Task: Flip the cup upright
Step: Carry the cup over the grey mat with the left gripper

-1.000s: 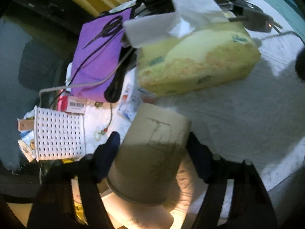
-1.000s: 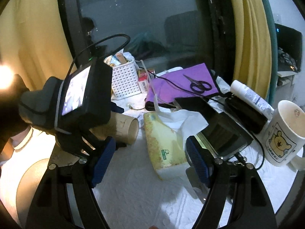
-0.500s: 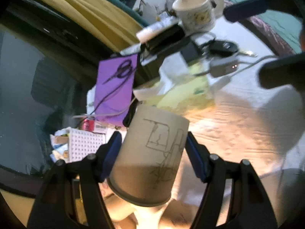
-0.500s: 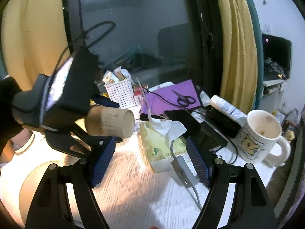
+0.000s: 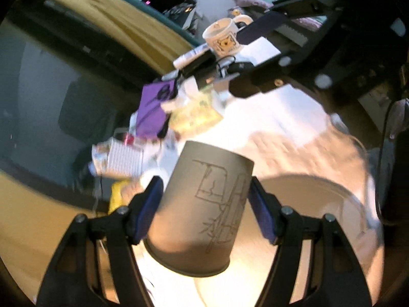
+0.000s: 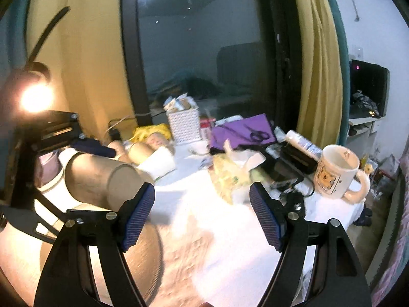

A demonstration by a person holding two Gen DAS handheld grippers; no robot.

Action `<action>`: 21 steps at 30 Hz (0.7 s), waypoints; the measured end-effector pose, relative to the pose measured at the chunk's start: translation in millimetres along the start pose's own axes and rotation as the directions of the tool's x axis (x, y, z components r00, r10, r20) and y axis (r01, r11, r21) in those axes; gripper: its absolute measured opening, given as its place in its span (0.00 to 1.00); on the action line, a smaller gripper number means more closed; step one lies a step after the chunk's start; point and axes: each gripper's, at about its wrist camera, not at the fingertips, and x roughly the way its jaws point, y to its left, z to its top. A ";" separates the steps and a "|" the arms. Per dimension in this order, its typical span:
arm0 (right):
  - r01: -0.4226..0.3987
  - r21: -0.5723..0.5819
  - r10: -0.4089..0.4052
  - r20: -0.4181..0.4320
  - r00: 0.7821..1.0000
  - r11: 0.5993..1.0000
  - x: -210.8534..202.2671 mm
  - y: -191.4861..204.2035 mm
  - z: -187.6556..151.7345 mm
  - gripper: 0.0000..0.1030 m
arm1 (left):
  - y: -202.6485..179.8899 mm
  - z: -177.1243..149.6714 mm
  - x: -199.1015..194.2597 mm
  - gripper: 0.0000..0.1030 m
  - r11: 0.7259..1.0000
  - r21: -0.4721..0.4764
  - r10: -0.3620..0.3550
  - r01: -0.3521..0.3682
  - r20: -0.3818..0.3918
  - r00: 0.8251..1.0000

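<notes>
I had the left tongs (image 5: pixel 204 212) clamped on the cup (image 5: pixel 202 215), lifted sideways for turning; right tongs (image 6: pixel 202 220) gaped empty.

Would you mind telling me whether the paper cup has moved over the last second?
Yes. In the right wrist view the paper cup has risen and swung leftward, away from the tissue box, carried in the left tool.

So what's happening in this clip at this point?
The left gripper is clamped on a brown paper cup and holds it in the air above the white-clothed table. In the right wrist view the cup lies roughly on its side, not yet upright. The right gripper is open and empty, hovering over the table near a tissue pack and a mug.
</notes>
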 end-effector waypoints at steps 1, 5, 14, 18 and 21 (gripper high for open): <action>-0.012 -0.004 0.012 -0.009 1.000 1.000 -1.7 5.2 -4.3 0.77 | -4.9 -8.5 -4.6 0.67 1.000 -0.016 0.003 -0.003 -0.012 1.000; -0.074 -0.026 0.073 -0.046 0.996 0.997 -7.2 30.2 -19.3 0.77 | -25.4 -43.3 -15.8 0.67 0.997 -0.081 -0.019 0.016 -0.043 0.999; -0.189 0.014 0.188 -0.167 0.968 0.982 8.1 60.9 -54.6 0.77 | -76.1 -97.8 -2.7 0.67 0.986 -0.164 -0.062 0.039 -0.135 0.989; -0.234 0.047 0.238 -0.215 0.947 0.971 18.9 62.7 -63.3 0.77 | -82.0 -103.3 8.8 0.68 0.985 -0.166 -0.073 0.048 -0.146 0.987; -0.231 0.054 0.238 -0.230 0.944 0.971 24.8 62.7 -67.0 0.77 | -81.1 -103.8 15.6 0.68 0.984 -0.172 -0.074 0.048 -0.148 0.986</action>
